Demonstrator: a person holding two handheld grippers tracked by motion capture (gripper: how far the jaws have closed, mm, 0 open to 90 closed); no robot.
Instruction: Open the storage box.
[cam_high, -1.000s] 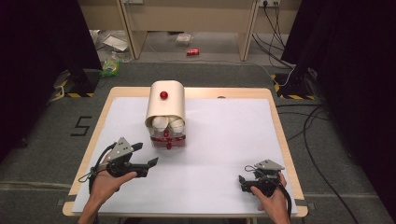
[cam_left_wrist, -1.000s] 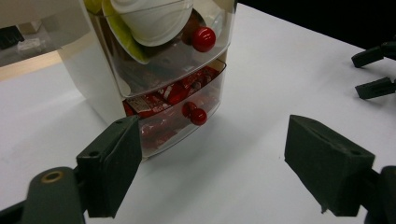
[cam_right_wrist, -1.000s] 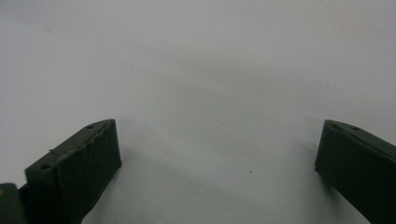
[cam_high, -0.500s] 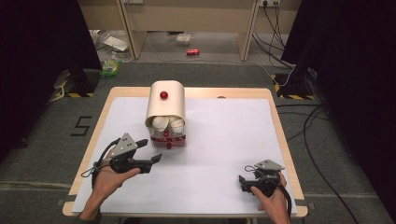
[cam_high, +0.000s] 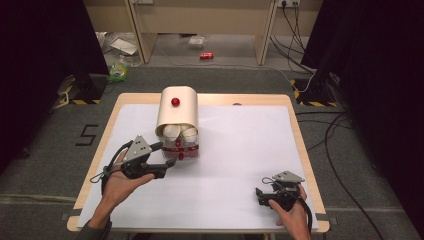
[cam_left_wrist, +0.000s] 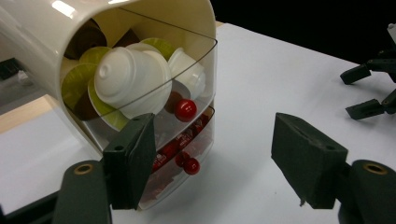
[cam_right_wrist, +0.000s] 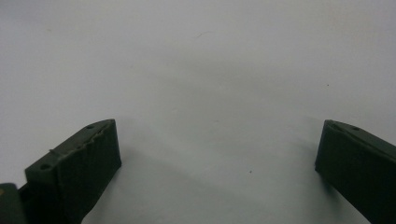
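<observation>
Cream dispenser (red knob), white and lime-green capsules, white table cover.

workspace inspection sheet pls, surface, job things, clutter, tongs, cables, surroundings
surface: white sheet over a wooden table.
job's things: cream capsule dispenser with a red knob; white and green capsules behind its clear front; red items in the drawer below.
clutter: nothing seen on the sheet.
grippers: left tongs at the dispenser's front, jaws just been closing, nothing between them; right tongs open above bare sheet.
cables: one trails from the left tongs; several on the floor at right.
surroundings: grey floor with a red can and litter; dark curtains.
</observation>
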